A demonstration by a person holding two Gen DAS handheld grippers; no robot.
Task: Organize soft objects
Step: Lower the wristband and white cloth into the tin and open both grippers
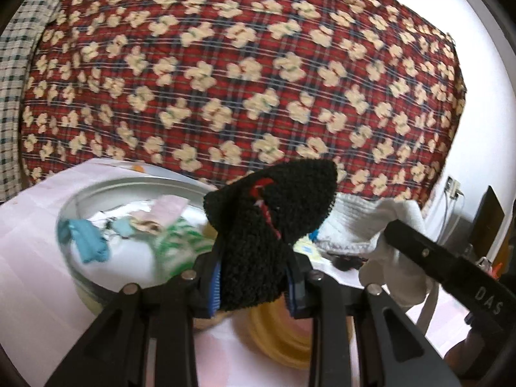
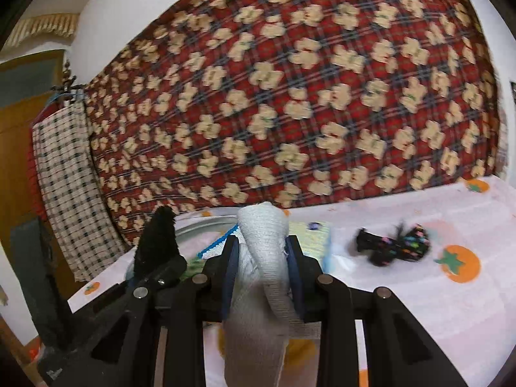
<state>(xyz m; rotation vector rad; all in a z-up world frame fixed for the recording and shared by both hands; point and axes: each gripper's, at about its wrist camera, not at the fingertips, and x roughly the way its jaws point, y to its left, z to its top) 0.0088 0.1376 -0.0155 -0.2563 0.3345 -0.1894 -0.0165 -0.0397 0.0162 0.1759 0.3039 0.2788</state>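
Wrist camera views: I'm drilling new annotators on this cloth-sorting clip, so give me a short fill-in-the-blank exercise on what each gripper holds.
1. The left gripper is shut on a fuzzy ____ cloth.
2. The right gripper is shut on a ribbed ____ sock.
3. The small black cloth with coloured specks lies on a pale tablecloth printed with orange ____.

Missing words: black; white; tomatoes

Left gripper (image 1: 256,285) clamped on black fuzzy sock (image 1: 267,225) — above round metal basin (image 1: 96,193) of small cloths; right gripper (image 1: 387,229) grips white sock (image 1: 400,264) alongside.
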